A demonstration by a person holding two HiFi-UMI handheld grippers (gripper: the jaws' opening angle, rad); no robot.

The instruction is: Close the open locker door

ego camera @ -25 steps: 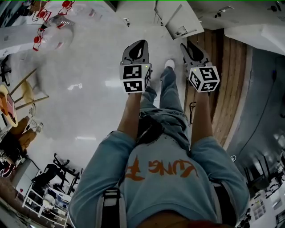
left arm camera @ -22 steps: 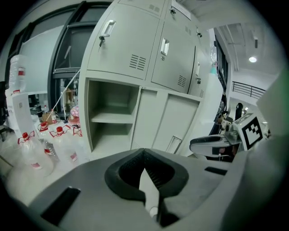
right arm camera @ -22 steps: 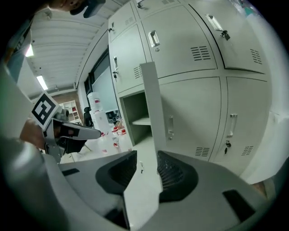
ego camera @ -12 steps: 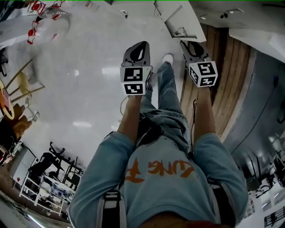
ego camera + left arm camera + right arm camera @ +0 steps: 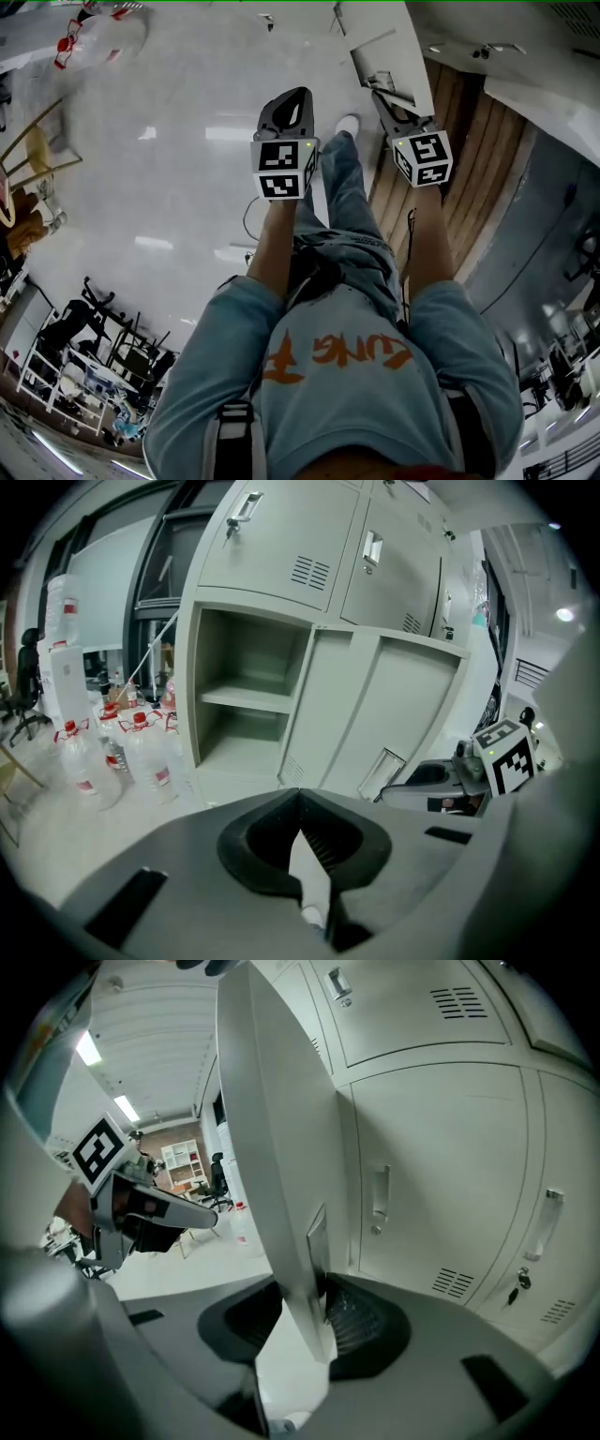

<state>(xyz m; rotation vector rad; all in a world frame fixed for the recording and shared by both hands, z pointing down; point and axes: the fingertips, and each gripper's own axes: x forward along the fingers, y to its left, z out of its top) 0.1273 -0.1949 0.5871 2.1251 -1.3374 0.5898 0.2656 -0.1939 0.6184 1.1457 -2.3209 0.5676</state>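
Right gripper [image 5: 305,1288] clamps the free edge of the open locker door [image 5: 272,1129], standing edge-on beside the closed lockers [image 5: 441,1176], left gripper [image 5: 300,794] pinched shut on nothing; best to hold firmly and swing it steadily about its hinge until flush.

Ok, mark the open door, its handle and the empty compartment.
door [image 5: 272,1129], right gripper view, its near edge.
handle [image 5: 382,771], left gripper view, middle of the pull.
compartment [image 5: 248,658], left gripper view, back wall above shelf.

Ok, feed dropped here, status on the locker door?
Left tool shut, empty. Right tool clamped on locker door edge. Door open, nothing seen blocking its swing.
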